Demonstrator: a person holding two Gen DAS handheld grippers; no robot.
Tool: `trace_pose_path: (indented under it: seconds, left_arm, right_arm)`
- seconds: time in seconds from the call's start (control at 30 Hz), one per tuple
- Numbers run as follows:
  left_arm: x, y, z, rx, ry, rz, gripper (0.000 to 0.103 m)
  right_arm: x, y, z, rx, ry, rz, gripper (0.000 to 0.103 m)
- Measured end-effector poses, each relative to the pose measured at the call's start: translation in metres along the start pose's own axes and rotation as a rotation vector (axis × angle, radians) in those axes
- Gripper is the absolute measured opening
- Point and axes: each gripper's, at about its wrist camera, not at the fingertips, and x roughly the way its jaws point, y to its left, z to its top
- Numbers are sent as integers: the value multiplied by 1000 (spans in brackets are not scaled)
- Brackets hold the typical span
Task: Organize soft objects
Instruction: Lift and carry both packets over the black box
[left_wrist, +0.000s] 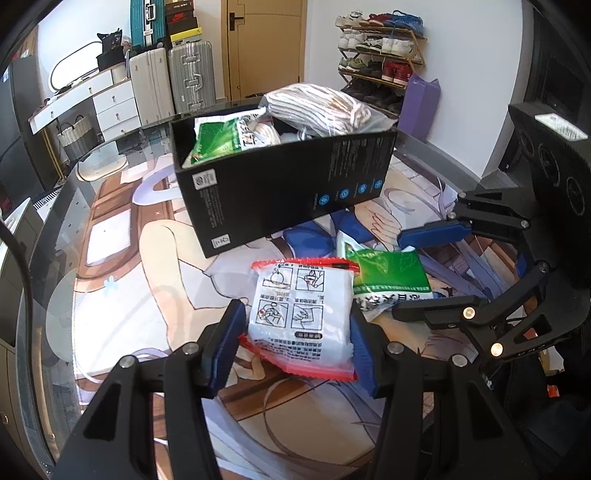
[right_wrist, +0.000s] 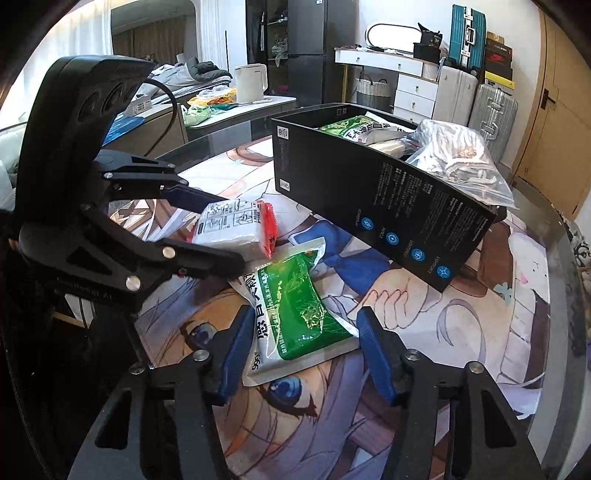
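Observation:
A white packet with red sealed edges (left_wrist: 301, 306) lies on the printed mat, and my left gripper (left_wrist: 297, 341) is shut on it, one blue pad against each side. Beside it lies a green and white packet (right_wrist: 299, 314); my right gripper (right_wrist: 304, 349) is shut on this one, its pads touching both long edges. Each gripper also shows in the other's view: the left gripper (right_wrist: 229, 232) around the white packet (right_wrist: 229, 229), the right gripper (left_wrist: 399, 277) around the green packet (left_wrist: 388, 269). Behind stands an open black box (left_wrist: 277, 192) holding another green packet (left_wrist: 214, 138) and a clear bag of striped white cloth (left_wrist: 317, 105).
The round glass table (right_wrist: 565, 295) carries an anime-print mat (right_wrist: 461, 332). The black box (right_wrist: 369, 192) stands just beyond both packets, its bagged cloth (right_wrist: 461, 155) hanging over the rim. Suitcases, a shoe rack and a dresser stand far behind.

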Motion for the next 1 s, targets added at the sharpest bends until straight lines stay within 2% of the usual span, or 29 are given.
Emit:
trace_pose_path:
  seconds: [0.3, 0.5, 1.0]
  left_arm:
    - [-22, 15, 8, -52, -82, 5, 53]
    - [-39, 22, 14, -81, -155, 35, 53]
    - [-43, 33, 47, -125, -215, 101, 53]
  right_arm:
    - [-26, -16, -2, 46, -66, -30, 57]
    - [-46, -20, 2, 59, -117, -67, 57]
    - [-68, -37, 31, 161, -204, -182, 57]
